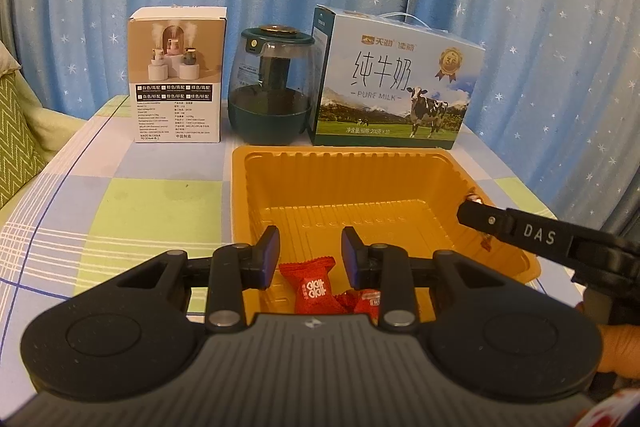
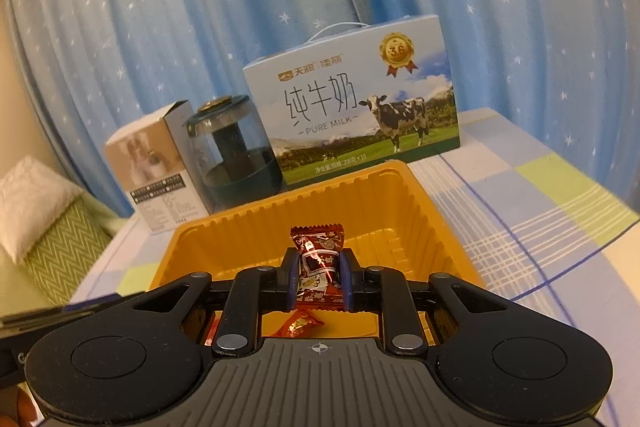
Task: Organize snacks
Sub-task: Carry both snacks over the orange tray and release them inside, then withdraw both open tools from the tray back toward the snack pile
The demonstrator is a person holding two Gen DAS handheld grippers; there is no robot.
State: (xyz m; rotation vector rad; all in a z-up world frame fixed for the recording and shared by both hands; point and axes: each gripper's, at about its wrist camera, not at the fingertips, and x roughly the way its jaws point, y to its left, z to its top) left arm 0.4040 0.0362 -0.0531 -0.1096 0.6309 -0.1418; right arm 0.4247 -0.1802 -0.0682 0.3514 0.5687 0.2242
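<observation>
An orange plastic tray (image 1: 360,179) sits on the checked tablecloth; it also shows in the right wrist view (image 2: 248,235). My left gripper (image 1: 310,253) is open and empty, held above the tray's near end over two red wrapped candies (image 1: 314,287) lying inside. My right gripper (image 2: 319,279) is shut on a dark red foil candy (image 2: 318,255) and holds it above the tray. Another orange-red candy (image 2: 300,323) lies in the tray below it. The right gripper's finger (image 1: 516,227) reaches over the tray's right rim in the left wrist view.
Behind the tray stand a humidifier box (image 1: 178,75), a dark green humidifier (image 1: 272,87) and a blue milk carton (image 1: 394,83). A green cushion (image 1: 18,147) lies left of the table. Blue star curtains hang behind.
</observation>
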